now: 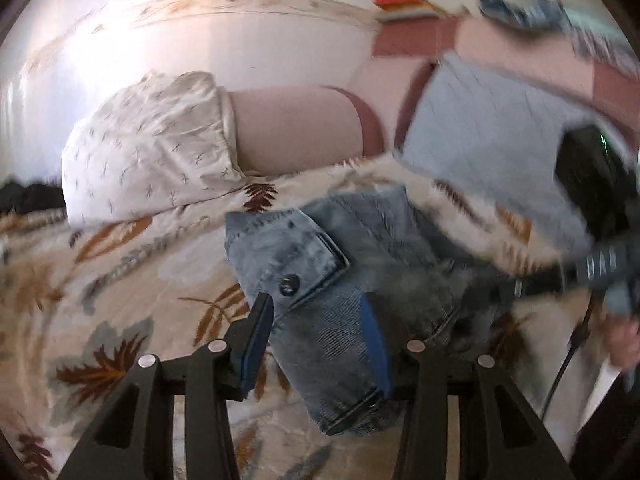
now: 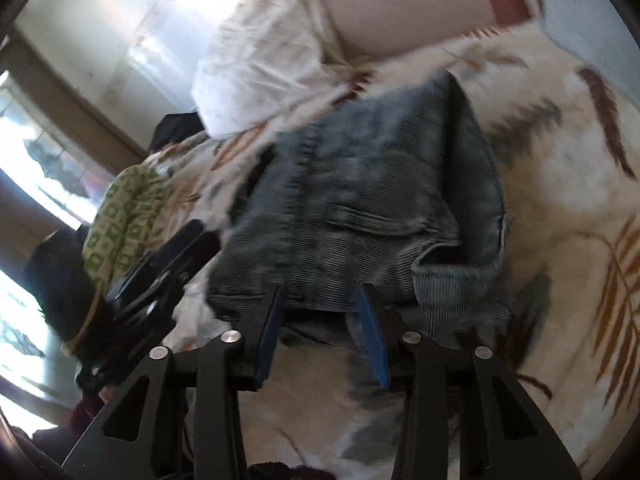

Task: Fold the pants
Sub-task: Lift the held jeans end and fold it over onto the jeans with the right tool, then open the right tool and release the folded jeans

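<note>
Folded blue jeans (image 1: 344, 248) lie on a cream bedspread with a leaf print (image 1: 120, 280). A pocket flap with a dark button faces up. My left gripper (image 1: 316, 304) hovers over the near end of the jeans, jaws apart, with denim showing between the blue pads and no clear pinch. In the right wrist view the same jeans (image 2: 380, 184) fill the middle. My right gripper (image 2: 320, 294) straddles their near edge with its jaws apart. The left gripper (image 2: 188, 244) sits at the jeans' left edge there. The right gripper (image 1: 600, 268) shows blurred at the far right.
A white patterned pillow (image 1: 152, 140) and a pale blue pillow (image 1: 480, 128) lean on the pink headboard (image 1: 296, 128) behind the jeans. A green-and-white rolled cloth (image 2: 124, 208) lies left of the jeans. A person's hand (image 1: 624, 340) shows at the right edge.
</note>
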A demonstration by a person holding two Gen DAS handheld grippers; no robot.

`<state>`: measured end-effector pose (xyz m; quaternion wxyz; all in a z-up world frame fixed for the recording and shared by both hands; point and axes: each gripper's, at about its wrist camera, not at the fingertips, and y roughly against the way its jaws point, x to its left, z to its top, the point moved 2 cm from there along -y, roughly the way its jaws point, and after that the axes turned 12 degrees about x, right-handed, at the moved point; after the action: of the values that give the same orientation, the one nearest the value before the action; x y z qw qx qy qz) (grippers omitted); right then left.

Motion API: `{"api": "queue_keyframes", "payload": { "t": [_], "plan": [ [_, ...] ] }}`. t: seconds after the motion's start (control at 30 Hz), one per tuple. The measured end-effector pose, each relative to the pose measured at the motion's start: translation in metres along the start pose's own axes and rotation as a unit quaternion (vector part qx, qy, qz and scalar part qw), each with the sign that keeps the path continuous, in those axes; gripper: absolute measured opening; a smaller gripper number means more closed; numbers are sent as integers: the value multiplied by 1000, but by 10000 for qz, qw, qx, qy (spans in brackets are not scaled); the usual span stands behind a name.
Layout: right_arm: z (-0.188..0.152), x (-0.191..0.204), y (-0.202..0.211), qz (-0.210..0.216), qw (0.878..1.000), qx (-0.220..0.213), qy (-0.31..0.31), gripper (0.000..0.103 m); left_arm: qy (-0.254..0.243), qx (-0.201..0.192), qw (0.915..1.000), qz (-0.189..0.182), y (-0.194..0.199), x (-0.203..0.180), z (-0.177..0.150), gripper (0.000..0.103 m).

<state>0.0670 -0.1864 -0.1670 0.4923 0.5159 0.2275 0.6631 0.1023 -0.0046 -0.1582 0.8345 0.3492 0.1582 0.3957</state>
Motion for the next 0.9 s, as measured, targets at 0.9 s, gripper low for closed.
{"api": "queue_keyframes", "payload": {
  "t": [0.9],
  "plan": [
    [89, 9, -11, -465, 9960, -731, 217, 39, 579, 226, 9980, -89, -7, 42, 37, 54]
  ]
}}
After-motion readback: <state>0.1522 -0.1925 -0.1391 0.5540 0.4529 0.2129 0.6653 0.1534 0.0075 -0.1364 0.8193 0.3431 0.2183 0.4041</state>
